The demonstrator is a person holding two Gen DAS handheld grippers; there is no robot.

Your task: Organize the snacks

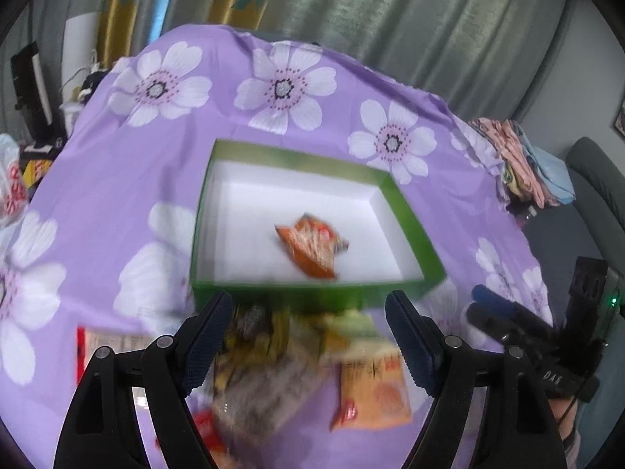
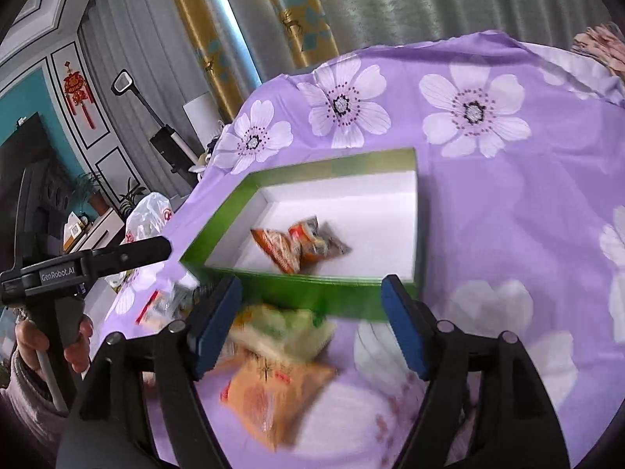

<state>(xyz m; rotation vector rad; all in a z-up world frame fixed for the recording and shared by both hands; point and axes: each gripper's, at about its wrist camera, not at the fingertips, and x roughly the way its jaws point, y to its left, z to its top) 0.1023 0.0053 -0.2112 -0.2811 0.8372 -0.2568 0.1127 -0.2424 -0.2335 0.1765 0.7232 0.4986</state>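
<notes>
Two tools gape wide, neither gripping anything.
Left tool (image 1: 308, 336) hangs over blurred snack packets (image 1: 297, 367) on the purple surface (image 1: 117, 203); right tool (image 2: 312, 324) likewise. Ahead of both, the green box (image 1: 410, 211) holds an orange packet (image 1: 312, 246), its long axis running diagonally.

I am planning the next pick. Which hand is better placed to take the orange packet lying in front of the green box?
Probably right. The open right tongs have the orange packet just below, nearly centred. In the left tongs view it sits off toward the right finger, with the green box beyond.
</notes>
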